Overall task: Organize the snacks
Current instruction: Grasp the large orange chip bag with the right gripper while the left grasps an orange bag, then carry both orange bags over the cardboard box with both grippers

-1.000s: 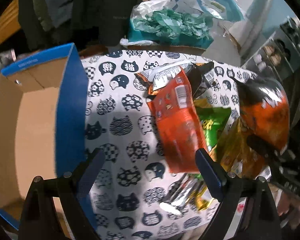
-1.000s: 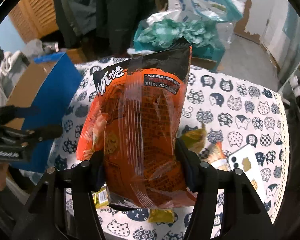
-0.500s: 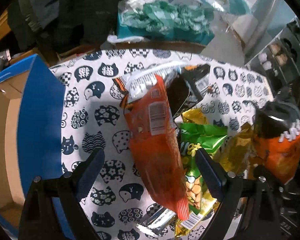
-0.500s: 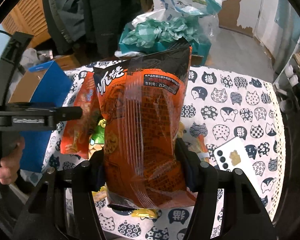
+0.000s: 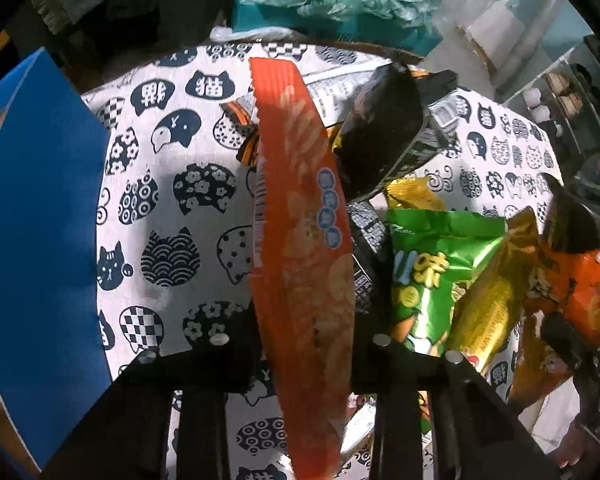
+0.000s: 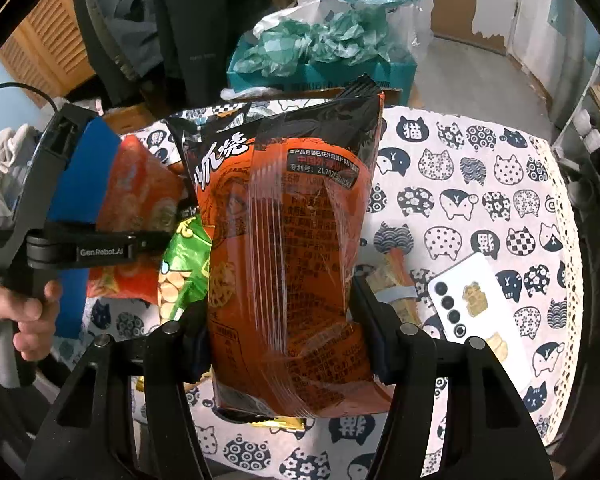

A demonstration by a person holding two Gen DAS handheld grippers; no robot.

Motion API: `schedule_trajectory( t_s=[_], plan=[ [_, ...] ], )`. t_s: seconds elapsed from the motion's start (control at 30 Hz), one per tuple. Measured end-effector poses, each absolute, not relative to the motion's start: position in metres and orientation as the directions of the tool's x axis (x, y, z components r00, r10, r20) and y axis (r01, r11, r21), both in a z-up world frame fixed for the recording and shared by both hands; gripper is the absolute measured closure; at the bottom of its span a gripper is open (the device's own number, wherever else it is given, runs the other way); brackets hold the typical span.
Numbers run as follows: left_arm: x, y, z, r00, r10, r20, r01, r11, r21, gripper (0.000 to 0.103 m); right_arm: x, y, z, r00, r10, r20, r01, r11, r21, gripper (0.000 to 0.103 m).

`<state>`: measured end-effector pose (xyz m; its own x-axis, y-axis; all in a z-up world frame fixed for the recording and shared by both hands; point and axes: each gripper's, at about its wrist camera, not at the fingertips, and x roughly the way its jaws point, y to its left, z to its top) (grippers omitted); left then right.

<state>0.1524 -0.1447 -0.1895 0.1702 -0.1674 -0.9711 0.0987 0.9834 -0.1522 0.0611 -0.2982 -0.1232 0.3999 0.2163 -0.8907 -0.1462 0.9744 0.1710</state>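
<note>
A long orange-red chip bag stands edge-on between the fingers of my left gripper. The jaws are closing, and the pads pinch its lower part. It rises out of a pile with a black bag, a green bag and a gold packet. My right gripper is shut on a big orange-and-black snack bag, held upright above the table. That view also shows the left gripper with the red bag at the left.
A cardboard box with a blue wall stands at the left of the cat-print tablecloth. A white phone lies at the right near the table edge. A teal box of crumpled paper sits behind the table.
My left gripper has come down over the orange-red bag and its wide-open jaws have come together on it. The right gripper keeps its bag and has drifted slightly toward the pile.
</note>
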Motion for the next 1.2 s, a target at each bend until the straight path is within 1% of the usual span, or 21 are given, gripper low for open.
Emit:
schedule_trajectory(
  t_s=[0.33, 0.5, 0.77, 1.2],
  plan=[
    [0.132, -0.136, -0.155, 0.273, -0.115, -0.955, 0.168, 0.983, -0.07, 0.076, 0.058, -0.287, -0.107, 0.432, 0.199, -0.88, -0.167, 0.976, 0.139, 0.043],
    [0.117, -0.125, -0.13, 0.345, -0.098, -0.933, 0.189, 0.981, -0.033, 0.076, 0.054, -0.276, -0.093, 0.455, 0.201, -0.868, -0.179, 0.975, 0.132, 0.043],
    [0.095, -0.098, -0.091, 0.438, -0.088, -0.895, 0.185, 0.983, -0.006, 0.076, 0.049, -0.246, -0.071, 0.488, 0.202, -0.849, -0.225, 0.969, 0.102, 0.043],
    [0.072, -0.046, -0.058, 0.522, -0.079, -0.849, 0.154, 0.988, 0.003, 0.076, 0.049, -0.197, -0.046, 0.507, 0.226, -0.832, -0.294, 0.953, 0.079, 0.043]
  ],
)
